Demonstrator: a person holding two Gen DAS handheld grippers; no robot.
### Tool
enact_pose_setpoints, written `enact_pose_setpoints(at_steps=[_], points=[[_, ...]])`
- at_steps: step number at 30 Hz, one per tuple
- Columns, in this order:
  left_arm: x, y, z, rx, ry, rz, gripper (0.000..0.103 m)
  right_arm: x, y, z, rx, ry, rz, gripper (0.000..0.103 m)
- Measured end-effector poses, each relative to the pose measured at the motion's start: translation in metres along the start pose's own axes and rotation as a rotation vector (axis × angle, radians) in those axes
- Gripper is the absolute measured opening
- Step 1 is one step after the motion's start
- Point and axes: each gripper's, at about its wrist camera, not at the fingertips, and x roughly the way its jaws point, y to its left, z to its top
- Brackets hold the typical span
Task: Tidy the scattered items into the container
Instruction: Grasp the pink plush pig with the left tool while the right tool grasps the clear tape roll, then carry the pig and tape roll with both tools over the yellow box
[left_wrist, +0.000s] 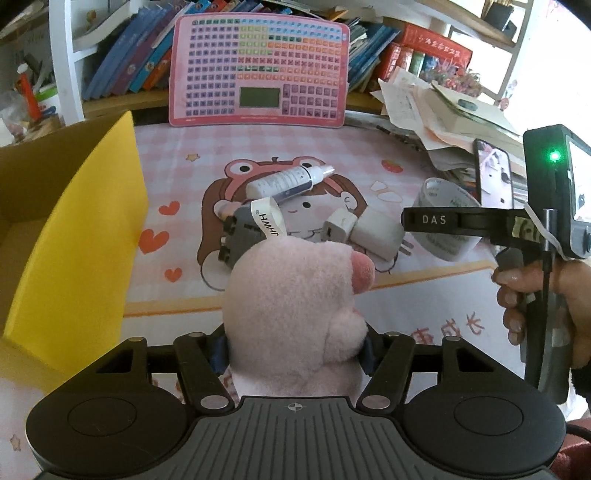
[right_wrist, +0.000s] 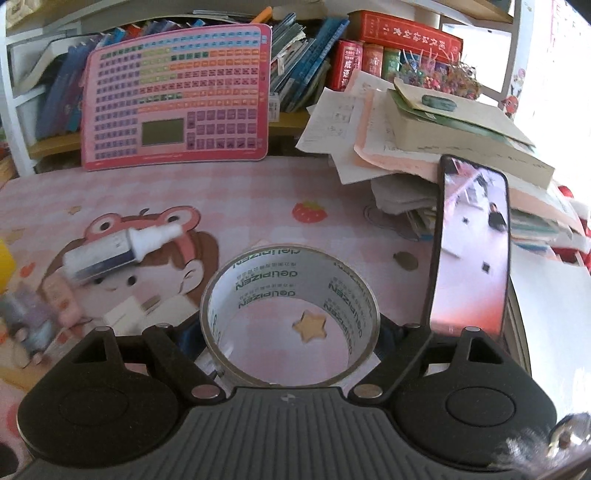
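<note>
Both grippers loaded: plush on your left, tape roll on your right, box to the left.

Your left gripper (left_wrist: 295, 350) is clamped on the pink plush toy (left_wrist: 295, 295), which sits just beside the yellow-lined cardboard box (left_wrist: 74, 240); swing it left over the rim and let go only once the toy is inside the walls. Your right gripper (right_wrist: 290, 343) has its jaws closed against the sides of the tape roll (right_wrist: 290, 314), above the pink desk mat (right_wrist: 258, 192); keep the squeeze even so the hoop doesn't buckle or slip. The spray bottle (left_wrist: 288, 181), white charger (left_wrist: 369, 232) and grey adapter (left_wrist: 240, 236) lie on the mat, not yet collected.
</note>
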Motion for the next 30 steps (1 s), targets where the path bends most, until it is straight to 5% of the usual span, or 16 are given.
enact_pose_setpoints(at_steps=[30], points=[[-0.113, 0.100, -0.092, 0.011, -0.076, -0.175, 0.063, -0.166, 0.124, -0.122, -0.033, 0.031, -0.011, 0.084]])
